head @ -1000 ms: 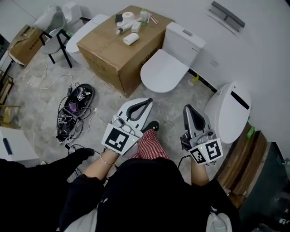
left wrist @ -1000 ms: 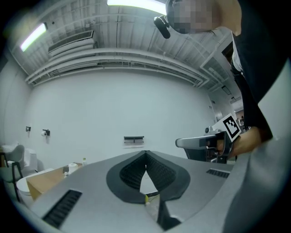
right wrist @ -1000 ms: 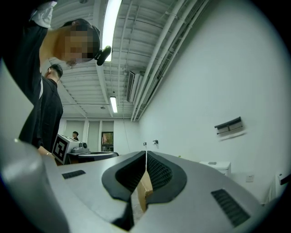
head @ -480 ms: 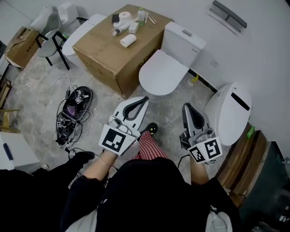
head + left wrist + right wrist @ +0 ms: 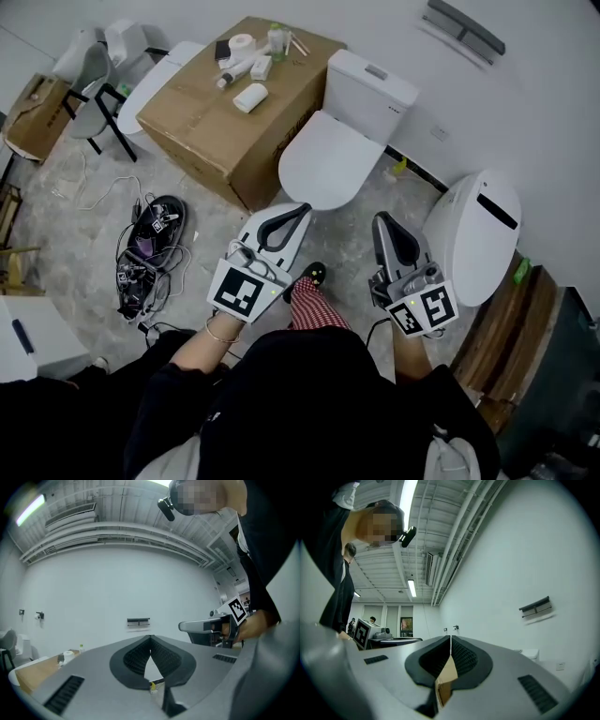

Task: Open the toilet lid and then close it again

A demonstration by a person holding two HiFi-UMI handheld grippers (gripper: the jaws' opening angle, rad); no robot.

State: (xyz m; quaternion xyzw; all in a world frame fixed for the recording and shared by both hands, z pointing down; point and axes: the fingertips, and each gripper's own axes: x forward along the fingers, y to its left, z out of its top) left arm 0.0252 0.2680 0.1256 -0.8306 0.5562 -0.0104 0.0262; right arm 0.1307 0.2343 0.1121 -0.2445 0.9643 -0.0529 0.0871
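A white toilet (image 5: 330,155) with its lid (image 5: 323,161) down stands against the wall, its tank (image 5: 371,89) behind it. Both grippers are held low in front of it, a short way from the bowl's front edge and not touching it. My left gripper (image 5: 303,208) points at the bowl's front and is shut with nothing in it; its jaws meet at the tip in the left gripper view (image 5: 150,638). To the right of the bowl, my right gripper (image 5: 382,219) is shut too, jaws closed together (image 5: 450,638) and holding nothing.
A cardboard box (image 5: 216,112) with small items on top stands just left of the toilet. A second white toilet (image 5: 476,234) is close on the right, beside wooden boards (image 5: 506,328). Cables and gear (image 5: 150,244) lie on the floor at left; chairs (image 5: 89,70) stand at far left.
The toilet and box have slid down and left in the head view, nearer to the grippers. Both grippers stay shut and keep their pose.
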